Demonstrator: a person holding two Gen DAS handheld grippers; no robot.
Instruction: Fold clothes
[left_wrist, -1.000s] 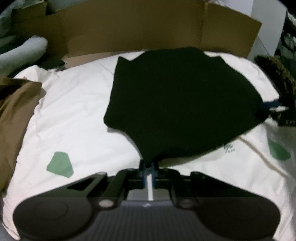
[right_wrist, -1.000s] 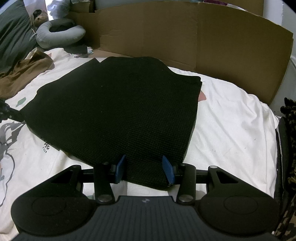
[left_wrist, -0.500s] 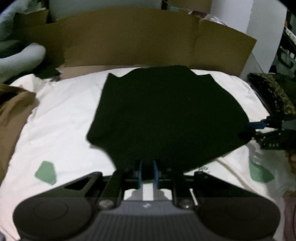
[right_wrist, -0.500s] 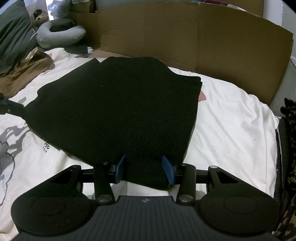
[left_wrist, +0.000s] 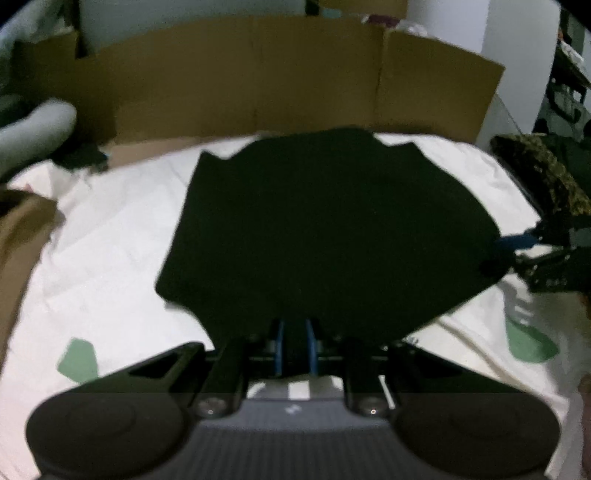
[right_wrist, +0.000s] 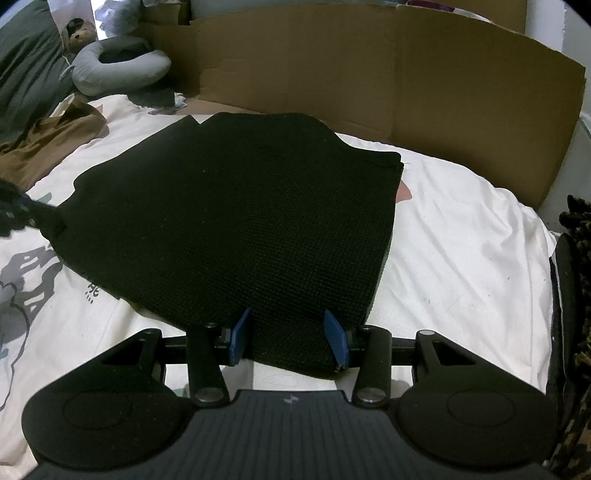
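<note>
A black knit garment (left_wrist: 332, 229) (right_wrist: 240, 206) lies folded flat on the white bed sheet (right_wrist: 461, 240). My left gripper (left_wrist: 295, 325) is at its near-left corner. The blue pads stand a narrow gap apart, with the dark cloth lying between them and over the finger bases. In the right wrist view this gripper (right_wrist: 18, 214) is a dark blur at the garment's left corner. My right gripper (right_wrist: 288, 332) is open, wide astride the near-right corner, with the cloth flat between the pads. It also shows at the right edge of the left wrist view (left_wrist: 524, 243).
A brown cardboard wall (right_wrist: 406, 74) runs along the far side of the bed. A grey neck pillow (right_wrist: 118, 70) and a brown garment (right_wrist: 48, 140) lie at the far left. A dark patterned garment (left_wrist: 546, 177) hangs at the right edge.
The left pads have parted from almost touching to a narrow gap. The garment's edge now reaches further in over that gripper's fingers. The right gripper and its view are unchanged.
</note>
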